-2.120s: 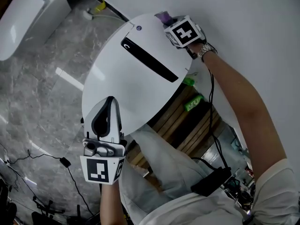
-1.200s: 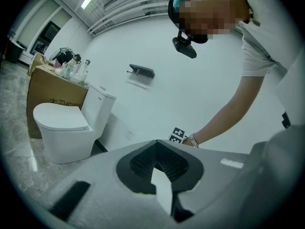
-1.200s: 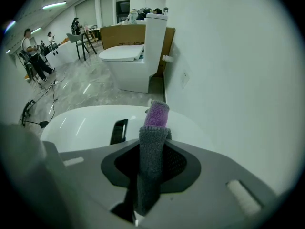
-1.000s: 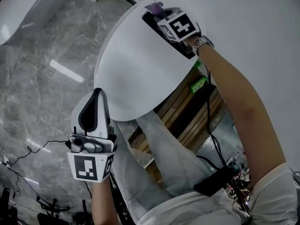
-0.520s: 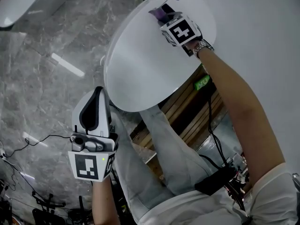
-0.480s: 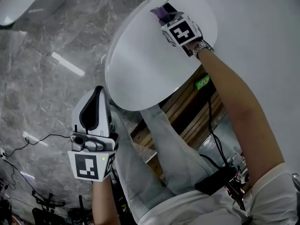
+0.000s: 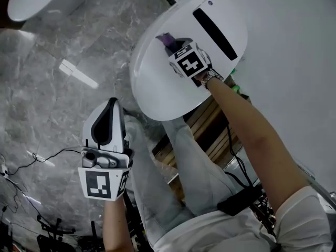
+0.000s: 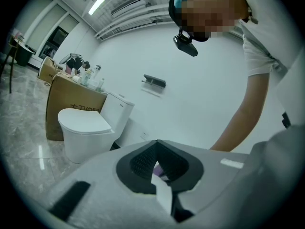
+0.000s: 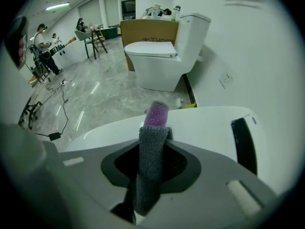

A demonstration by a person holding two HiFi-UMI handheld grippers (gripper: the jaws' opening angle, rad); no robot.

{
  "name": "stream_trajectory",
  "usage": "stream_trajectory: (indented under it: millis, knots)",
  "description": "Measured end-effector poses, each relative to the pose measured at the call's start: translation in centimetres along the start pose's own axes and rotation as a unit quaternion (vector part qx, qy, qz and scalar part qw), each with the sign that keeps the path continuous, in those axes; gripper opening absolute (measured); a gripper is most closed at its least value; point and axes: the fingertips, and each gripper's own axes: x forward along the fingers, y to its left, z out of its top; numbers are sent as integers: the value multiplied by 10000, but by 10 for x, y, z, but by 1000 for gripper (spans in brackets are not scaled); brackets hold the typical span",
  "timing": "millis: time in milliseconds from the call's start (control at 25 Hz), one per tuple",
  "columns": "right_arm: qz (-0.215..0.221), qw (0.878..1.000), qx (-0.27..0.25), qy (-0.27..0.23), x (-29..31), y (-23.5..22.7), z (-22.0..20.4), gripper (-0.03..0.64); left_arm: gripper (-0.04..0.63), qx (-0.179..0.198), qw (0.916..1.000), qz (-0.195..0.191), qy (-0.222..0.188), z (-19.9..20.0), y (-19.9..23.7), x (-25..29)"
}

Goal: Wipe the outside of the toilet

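Toilet lid [image 7: 157, 83] lies just beneath the right gripper [image 7: 171, 44], whose jaws pinch the grey-and-purple cloth [image 9: 151, 161] and have dragged it forward from the dark slot [image 7: 215, 28], so wiping is advancing; the left gripper [image 7: 108, 108] hangs closed and empty, well apart.

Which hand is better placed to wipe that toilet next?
Right: the right claw grips the cloth over the toilet lid. The left claw holds nothing, off to the side.

White toilet [image 7: 157, 88], lid shut — grey-purple cloth [image 9: 151, 161], folded, tip on lid top.
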Motion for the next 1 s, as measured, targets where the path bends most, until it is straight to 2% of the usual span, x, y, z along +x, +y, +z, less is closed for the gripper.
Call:
stream_trajectory:
  millis: [160, 280, 440, 720, 840, 1000]
  knots:
    - [282, 9996, -85, -35, 3, 70, 1, 92, 5, 88, 9999, -64, -130, 20, 8, -7]
    - [393, 9992, -104, 0, 7, 108, 2, 92, 5, 62, 9998, 35, -211, 25, 22, -16]
    - [606, 9980, -145, 75, 12, 145, 2, 92, 5, -15, 9995, 202, -249, 24, 39, -28]
    - [925, 9935, -583, 316, 12, 193, -6, 91, 5, -40, 9994, 261, -223, 20, 43, -45]
    - [1285, 9863, -910, 489, 18, 220, -9, 92, 5, -47, 9993, 331, -168, 18, 48, -42]
    - [1863, 9706, -1369, 673, 21, 254, -19, 92, 5, 55, 9993, 348, -86, 11, 40, -23]
